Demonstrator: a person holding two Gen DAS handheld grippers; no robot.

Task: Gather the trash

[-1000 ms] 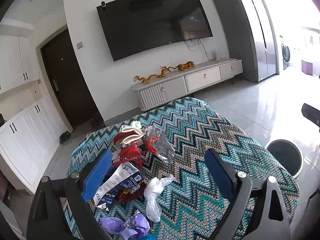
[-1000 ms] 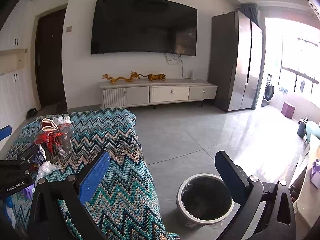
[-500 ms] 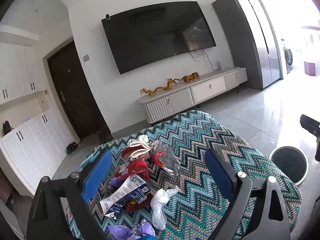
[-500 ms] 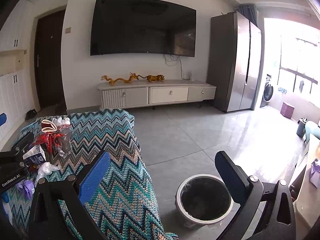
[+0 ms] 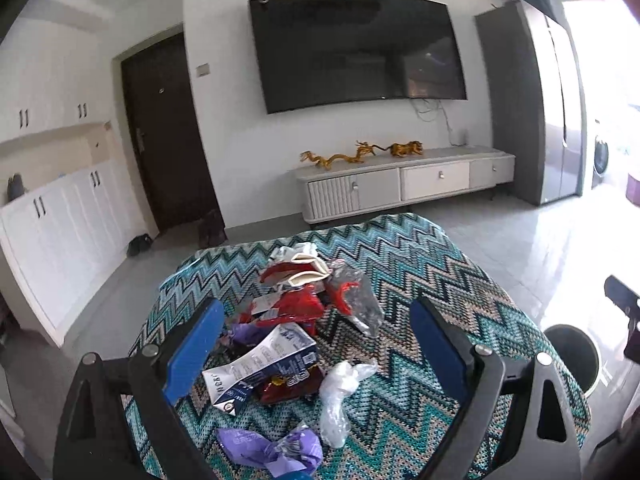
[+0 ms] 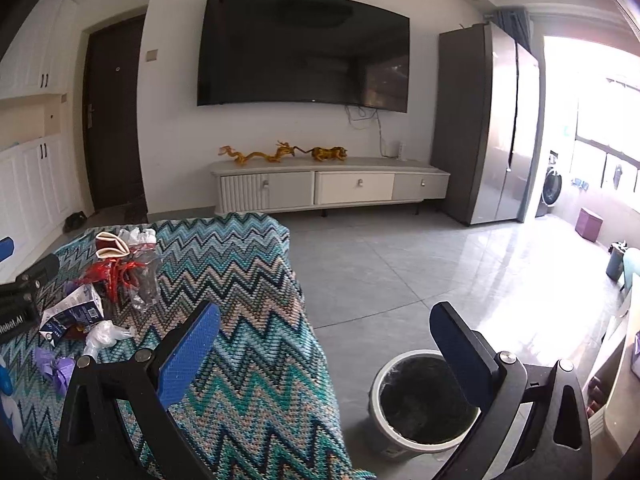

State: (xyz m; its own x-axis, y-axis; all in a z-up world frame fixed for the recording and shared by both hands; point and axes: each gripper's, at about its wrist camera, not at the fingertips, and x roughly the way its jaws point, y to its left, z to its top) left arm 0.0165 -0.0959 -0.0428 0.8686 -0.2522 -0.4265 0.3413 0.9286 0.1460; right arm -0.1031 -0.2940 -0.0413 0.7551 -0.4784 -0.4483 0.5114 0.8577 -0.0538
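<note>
A pile of trash lies on a zigzag-patterned table cloth (image 5: 420, 280): a white and blue carton (image 5: 260, 368), red wrappers (image 5: 296, 304), a clear plastic bottle (image 5: 356, 300), a white crumpled bag (image 5: 340, 384) and a purple wrapper (image 5: 272, 448). My left gripper (image 5: 316, 344) is open and empty, held above the pile. My right gripper (image 6: 328, 344) is open and empty, over the table's right edge. A round white trash bin (image 6: 424, 400) with a dark liner stands on the floor to the right of the table; it also shows in the left wrist view (image 5: 572, 352). The pile shows at the left of the right wrist view (image 6: 112, 280).
A low TV cabinet (image 6: 332, 188) with golden figurines stands at the far wall under a wall TV (image 6: 304, 48). A tall grey cabinet (image 6: 488, 124) stands at the right. White cupboards (image 5: 60, 216) and a dark door (image 5: 168, 140) are at the left.
The left gripper has tilted upward and pulled back a little, so the pile sits lower in its view. The right gripper has barely moved. Both stay open.
</note>
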